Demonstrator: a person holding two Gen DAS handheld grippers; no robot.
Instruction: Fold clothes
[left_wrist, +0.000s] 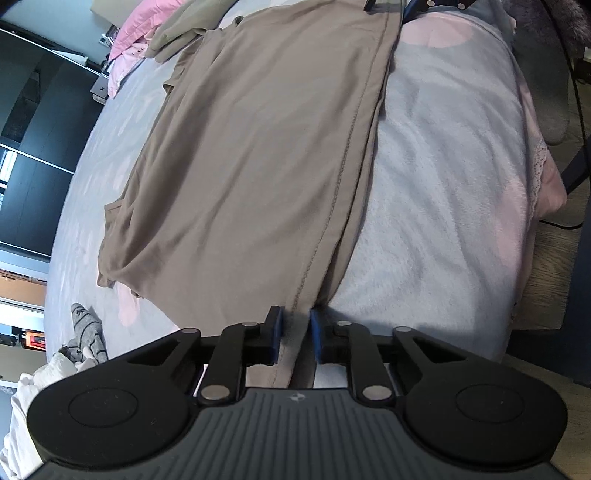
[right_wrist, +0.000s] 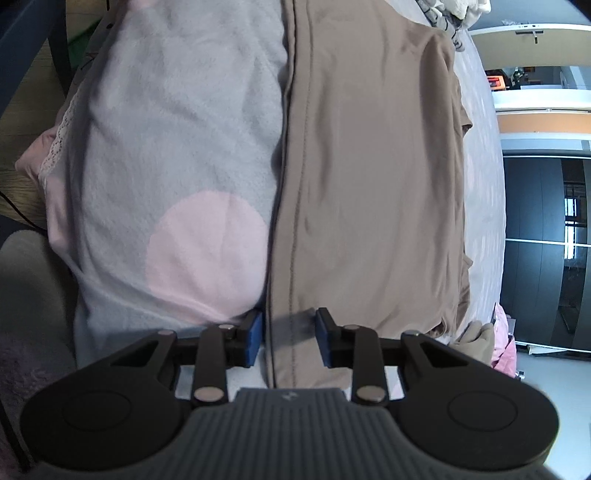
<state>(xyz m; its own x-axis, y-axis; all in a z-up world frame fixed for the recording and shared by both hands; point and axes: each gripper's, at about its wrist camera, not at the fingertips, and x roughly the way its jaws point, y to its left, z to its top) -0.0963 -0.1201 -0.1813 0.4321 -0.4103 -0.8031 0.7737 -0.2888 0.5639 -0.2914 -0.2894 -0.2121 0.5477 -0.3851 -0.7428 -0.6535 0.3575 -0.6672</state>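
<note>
A tan-brown garment (left_wrist: 258, 147) lies spread flat on the bed, its stitched hem running along the near side. My left gripper (left_wrist: 296, 336) has its blue pads close together on the hem corner of the garment. In the right wrist view the same garment (right_wrist: 369, 166) stretches away from my right gripper (right_wrist: 290, 338). Its blue pads stand apart on either side of the hem edge, which passes between them without being pinched. The right gripper's tip also shows at the far end of the hem in the left wrist view (left_wrist: 417, 5).
The bed has a grey fleece blanket with pink dots (right_wrist: 177, 147). A pink garment (left_wrist: 129, 40) and an olive one (left_wrist: 177, 33) lie at the far end. Grey socks (left_wrist: 86, 332) and white cloth (left_wrist: 33, 387) lie near the left gripper. Dark wardrobe doors (right_wrist: 546, 251) stand beyond the bed.
</note>
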